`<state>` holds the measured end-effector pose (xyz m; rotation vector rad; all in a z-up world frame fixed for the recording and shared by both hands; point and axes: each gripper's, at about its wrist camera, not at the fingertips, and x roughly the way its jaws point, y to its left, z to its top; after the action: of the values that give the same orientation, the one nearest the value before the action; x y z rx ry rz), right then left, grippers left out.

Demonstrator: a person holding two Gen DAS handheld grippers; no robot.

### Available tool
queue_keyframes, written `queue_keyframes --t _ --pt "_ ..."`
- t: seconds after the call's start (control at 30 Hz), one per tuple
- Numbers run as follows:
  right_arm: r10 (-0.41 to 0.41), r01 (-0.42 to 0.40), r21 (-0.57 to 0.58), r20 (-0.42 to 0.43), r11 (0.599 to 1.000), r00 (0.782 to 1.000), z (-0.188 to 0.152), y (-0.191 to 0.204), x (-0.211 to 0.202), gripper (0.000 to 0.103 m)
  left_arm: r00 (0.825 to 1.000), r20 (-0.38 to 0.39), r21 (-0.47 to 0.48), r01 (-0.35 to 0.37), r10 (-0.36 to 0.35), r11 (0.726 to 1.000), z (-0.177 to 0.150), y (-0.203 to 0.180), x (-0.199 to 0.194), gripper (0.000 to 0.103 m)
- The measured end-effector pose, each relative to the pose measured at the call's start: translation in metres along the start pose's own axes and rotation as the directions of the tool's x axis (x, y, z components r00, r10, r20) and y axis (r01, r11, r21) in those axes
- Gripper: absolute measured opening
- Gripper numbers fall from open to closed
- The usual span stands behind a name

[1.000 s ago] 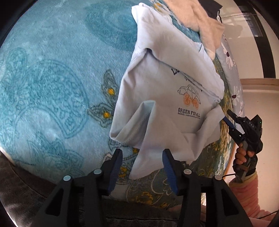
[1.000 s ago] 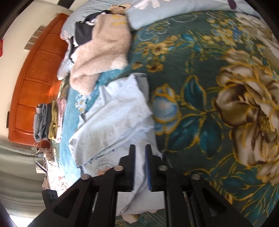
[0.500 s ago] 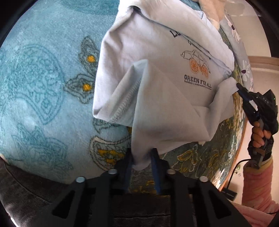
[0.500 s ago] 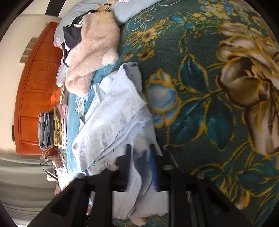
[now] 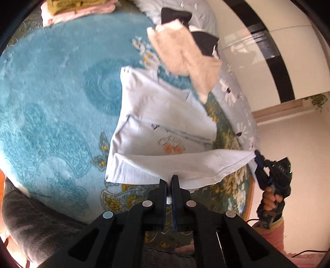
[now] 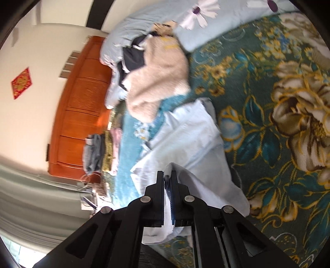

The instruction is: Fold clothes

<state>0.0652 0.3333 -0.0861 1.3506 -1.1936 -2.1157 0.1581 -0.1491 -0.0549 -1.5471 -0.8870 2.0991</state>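
Left wrist view: wide bed under a plush blue blanket, darker floral blanket toward its right side. Orange wooden headboard at the far left in the right wrist view, cream wall beside it with a red diamond-shaped paper. Pale blue flowered quilt bunched at the far edge of the bed. On top of the bed, near the middle, pale blue T-shirt with an orange car print, partly folded, far part lying flat, near hem lifted off the blanket and stretched taut between both tools. Fluffy cream garment just beyond the shirt, its lower edge overlapping the shirt's far right corner, dark clothing tucked against it. Small stack of folded clothes at the far left of the bed, next to the headboard. Left hand-held gripper closed tight on the near hem, cloth pinched between the jaws, having just finished closing. Right hand-held gripper likewise clamped on the hem's right corner, jaws just closed with fabric bunched between and below them; seen from the left wrist at far right, held by a hand in a pink sleeve.
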Motion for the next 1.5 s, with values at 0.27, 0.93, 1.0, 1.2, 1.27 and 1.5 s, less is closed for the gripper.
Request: queue_keyframes --t 0.27,0.93,1.0,1.2,1.27,1.5 --pt "0.130 -0.126 -0.074 0.057 0.989 0.990 -0.022 0.034 -0.066 0.004 0.990 0.121 0.094 0.059 -0.070 0.994 -0.020 -0.032 -0.068 0.004" --pt "0.012 -0.012 0.020 -0.027 1.000 1.000 0.038 0.004 0.030 0.004 0.998 -0.008 -0.101 -0.058 0.058 0.993 0.120 0.028 0.063 0.004" --pt "-0.007 0.007 0.033 -0.016 0.999 1.000 0.057 0.003 0.045 0.004 0.999 0.000 -0.104 -0.053 0.053 0.993 0.142 0.030 0.076 0.004" --pt "-0.049 0.050 0.091 -0.012 0.995 0.999 0.104 0.000 0.098 0.004 0.995 -0.019 -0.122 -0.103 0.102 0.987 0.198 0.047 0.115 0.004" --pt "-0.078 0.079 0.090 -0.013 0.993 0.997 0.115 0.000 0.114 0.004 0.995 -0.021 -0.145 -0.098 0.096 0.984 0.211 0.056 0.124 0.004" --pt "-0.160 0.158 0.123 0.004 0.980 0.987 0.141 -0.010 0.154 0.004 0.993 -0.054 -0.227 -0.111 0.101 0.968 0.242 0.081 0.155 0.004"
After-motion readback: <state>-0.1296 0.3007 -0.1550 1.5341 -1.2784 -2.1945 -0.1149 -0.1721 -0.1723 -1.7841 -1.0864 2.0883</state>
